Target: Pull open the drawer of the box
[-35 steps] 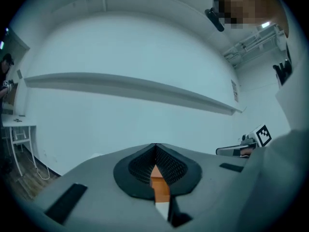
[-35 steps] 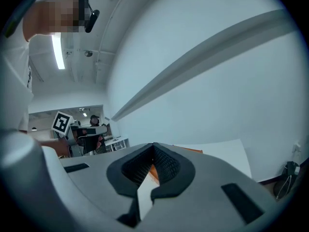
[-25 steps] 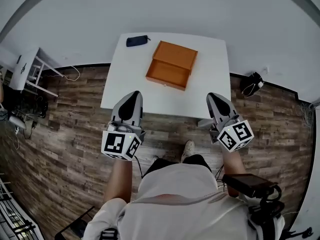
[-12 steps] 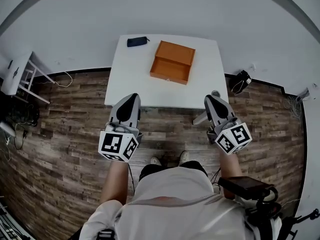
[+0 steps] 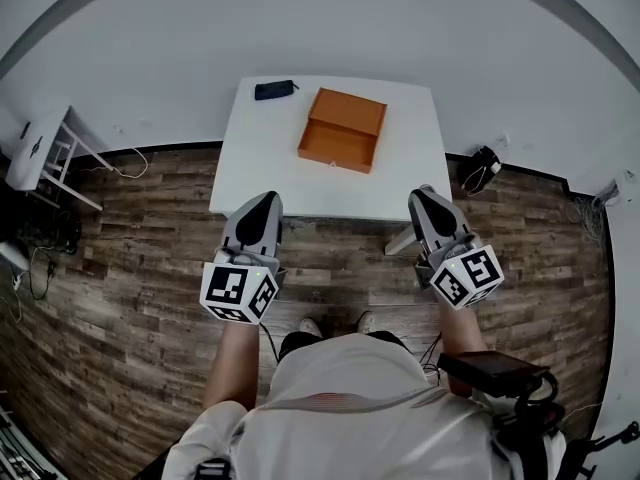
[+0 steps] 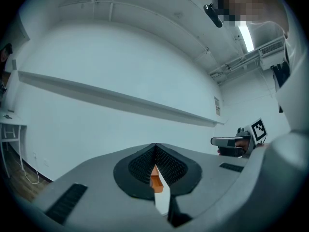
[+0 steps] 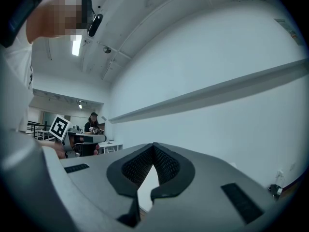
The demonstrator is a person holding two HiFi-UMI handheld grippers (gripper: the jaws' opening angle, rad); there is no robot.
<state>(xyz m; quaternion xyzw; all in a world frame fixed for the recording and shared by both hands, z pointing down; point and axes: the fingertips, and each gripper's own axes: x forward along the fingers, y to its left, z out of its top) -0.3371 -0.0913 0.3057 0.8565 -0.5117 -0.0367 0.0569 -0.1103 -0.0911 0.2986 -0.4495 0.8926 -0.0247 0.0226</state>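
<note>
Nothing really readable here, tbh. The cubes (image 5: 238, 290) on the left gripper (image 5: 262, 203) and right gripper (image 5: 424, 198) just carry black-and-white square code patterns, no letters or digits. The small wall notice (image 6: 217, 106) in the left gripper view is too tiny to read.

A bare, lab-like test room: plain white walls (image 5: 320, 18), wood-plank floor (image 5: 120, 298) and a small white table (image 5: 410, 168) ahead of the left gripper (image 5: 266, 200). Far to the left of the right gripper (image 7: 153, 149), desks (image 7: 91, 138) with a person (image 7: 92, 122) under ceiling strip lights (image 7: 76, 45) point to an open office.
</note>
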